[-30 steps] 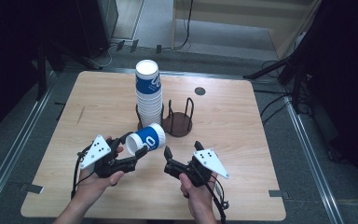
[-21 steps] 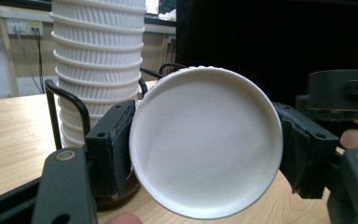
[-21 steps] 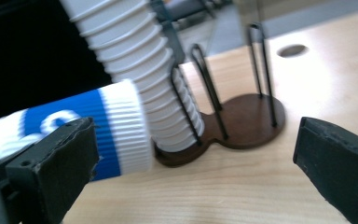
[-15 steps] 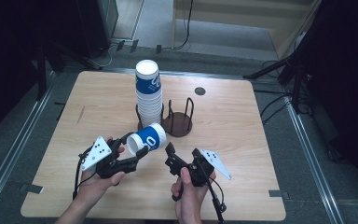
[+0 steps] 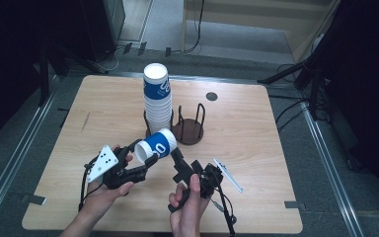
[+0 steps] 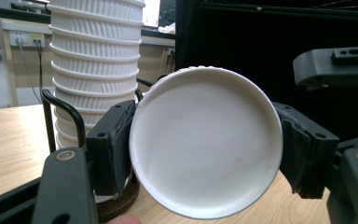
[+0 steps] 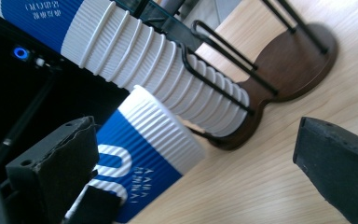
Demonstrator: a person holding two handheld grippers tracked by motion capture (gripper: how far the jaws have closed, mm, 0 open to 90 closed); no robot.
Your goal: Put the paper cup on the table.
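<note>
Left tongs (image 5: pixel 145 165) pinching a blue-and-white cup (image 5: pixel 155 147) on its side, near the cup stack (image 5: pixel 157 101); right tongs (image 5: pixel 177 160) spread beside it.

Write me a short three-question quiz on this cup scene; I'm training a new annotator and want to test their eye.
1. True or false: the left gripper is clamped on a single paper cup.
2. How does the right gripper stand? A. shut on the cup; B. open beside the cup; C. shut on the rack.
3. Which part of the wooden cup rack bears the cup stack, seen from the high view?

Key: 1. True: both pads press its sides in the left gripper view. 2. B. 3. The left ring; the right ring stands bare.
</note>
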